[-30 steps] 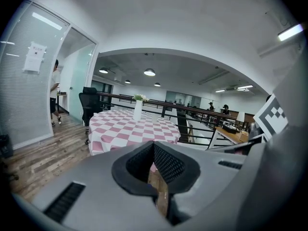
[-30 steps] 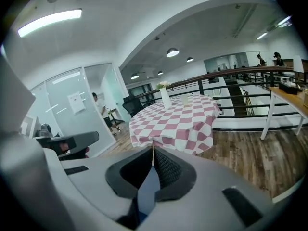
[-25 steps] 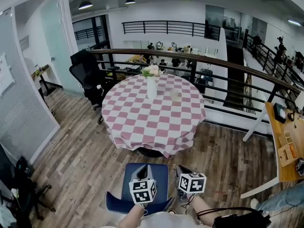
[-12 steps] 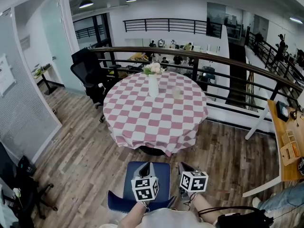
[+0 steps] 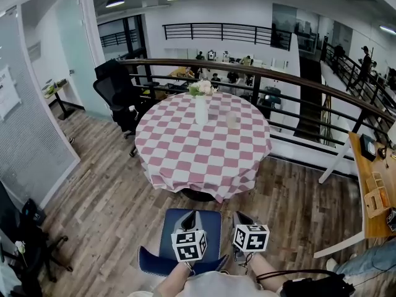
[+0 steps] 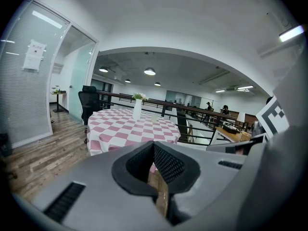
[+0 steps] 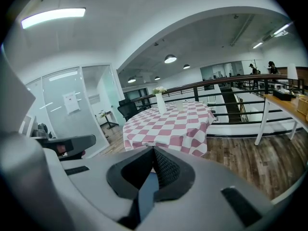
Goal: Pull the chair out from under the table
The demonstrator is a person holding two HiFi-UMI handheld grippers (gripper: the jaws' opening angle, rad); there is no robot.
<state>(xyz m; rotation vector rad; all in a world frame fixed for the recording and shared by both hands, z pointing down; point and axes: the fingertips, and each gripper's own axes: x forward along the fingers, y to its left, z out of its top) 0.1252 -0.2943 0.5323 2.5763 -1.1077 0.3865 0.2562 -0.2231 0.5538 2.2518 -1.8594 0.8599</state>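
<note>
The chair (image 5: 207, 228) sits right under the two grippers, on the person's side of the table (image 5: 204, 159). Its whole blue seat is in the open, and a strip of floor (image 5: 111, 203) shows between the seat's far edge and the hanging cloth ahead of the tools. Judged from that, the pull is done or nearly so: no part of the seat is under the tabletop. Whether the front legs are fully clear of the cloth's hem is hard to say from so steep a look down.

The left gripper (image 5: 187, 220) hangs over the near part of the seat. Its jaws are closed tip to tip with nothing between them; the slit below the tips shows only wood floor and a bit of cloth beyond. The right gripper (image 5: 237, 218) is just beside it, at the seat's right edge. Its jaws are also together and empty, with blue, most likely the chair, showing through the slit under them. Neither tool has hold of the chair at this moment.

Farther ahead of both tools, a vase (image 5: 201, 110) stands upright near the table's far side.

What may be left is a little more draw toward the person, if more room is wanted; for that a jaw would have to open and take the chair.
</note>
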